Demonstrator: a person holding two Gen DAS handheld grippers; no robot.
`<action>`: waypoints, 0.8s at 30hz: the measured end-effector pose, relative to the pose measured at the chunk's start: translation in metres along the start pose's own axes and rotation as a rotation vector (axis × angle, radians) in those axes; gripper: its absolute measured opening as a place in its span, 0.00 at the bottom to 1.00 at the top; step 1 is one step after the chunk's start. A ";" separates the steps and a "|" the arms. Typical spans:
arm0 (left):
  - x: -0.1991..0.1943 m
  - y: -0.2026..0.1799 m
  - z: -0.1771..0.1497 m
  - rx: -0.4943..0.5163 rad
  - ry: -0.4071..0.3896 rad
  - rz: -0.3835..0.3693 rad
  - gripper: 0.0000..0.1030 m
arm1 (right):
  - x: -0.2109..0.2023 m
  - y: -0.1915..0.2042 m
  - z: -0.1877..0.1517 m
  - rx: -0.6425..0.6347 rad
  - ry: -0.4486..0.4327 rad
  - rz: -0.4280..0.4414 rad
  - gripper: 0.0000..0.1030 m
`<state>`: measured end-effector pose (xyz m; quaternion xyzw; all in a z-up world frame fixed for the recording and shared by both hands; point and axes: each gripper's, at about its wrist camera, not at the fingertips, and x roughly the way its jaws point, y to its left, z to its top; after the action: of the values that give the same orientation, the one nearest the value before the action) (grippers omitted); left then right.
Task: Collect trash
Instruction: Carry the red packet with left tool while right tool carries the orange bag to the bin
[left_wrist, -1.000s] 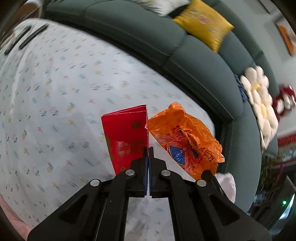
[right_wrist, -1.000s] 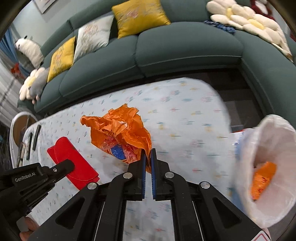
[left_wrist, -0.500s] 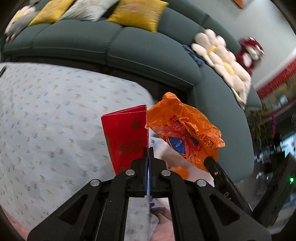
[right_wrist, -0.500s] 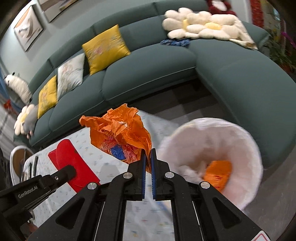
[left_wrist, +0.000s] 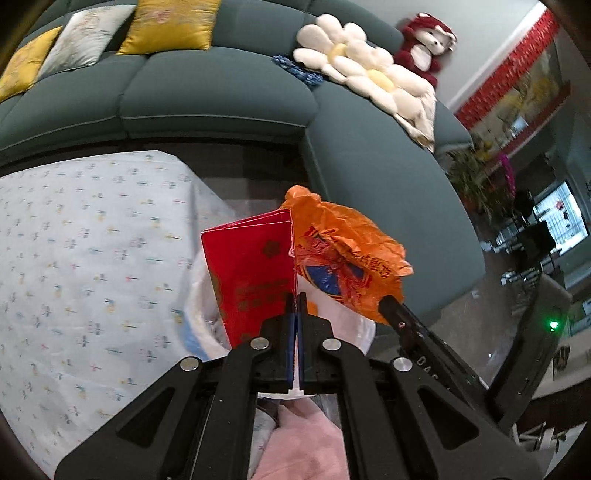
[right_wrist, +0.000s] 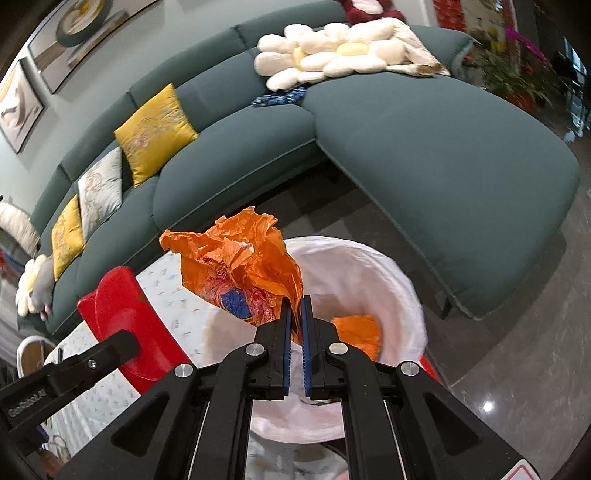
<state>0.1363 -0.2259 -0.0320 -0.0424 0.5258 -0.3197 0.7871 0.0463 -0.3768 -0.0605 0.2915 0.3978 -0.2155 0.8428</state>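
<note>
Right wrist view: the right hand-held gripper (right_wrist: 294, 314) pinches a crumpled orange wrapper (right_wrist: 240, 273) directly above the open mouth of a white-lined trash bin (right_wrist: 388, 280), which already holds another orange scrap (right_wrist: 360, 330). To its left, the left hand-held gripper (right_wrist: 122, 349) clamps a red envelope (right_wrist: 125, 317) over the bin's near edge, beside the floral-cloth table (right_wrist: 173, 291). Both pieces of trash look carried to the bin, so the step in hand appears to be the drop; the next move calls for opening each set of fingers while the items hang inside the rim, the wrapper being light enough to drift. Left wrist view adds the envelope's printed face (left_wrist: 255, 273) held upright in closed fingers (left_wrist: 296, 306), and more table (left_wrist: 92, 240). Beyond lies the green sofa (right_wrist: 424, 147).
</note>
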 end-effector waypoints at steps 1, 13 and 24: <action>0.002 -0.003 -0.001 0.005 0.001 -0.004 0.00 | 0.001 -0.004 -0.001 0.006 0.002 -0.003 0.05; 0.015 -0.004 -0.004 0.010 0.023 -0.052 0.01 | 0.010 -0.018 -0.007 0.035 0.015 0.000 0.05; 0.012 -0.005 -0.004 0.005 0.014 -0.064 0.01 | 0.008 -0.018 -0.007 0.036 0.011 0.001 0.05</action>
<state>0.1334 -0.2351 -0.0419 -0.0551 0.5289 -0.3465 0.7728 0.0368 -0.3862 -0.0764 0.3079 0.3986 -0.2205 0.8353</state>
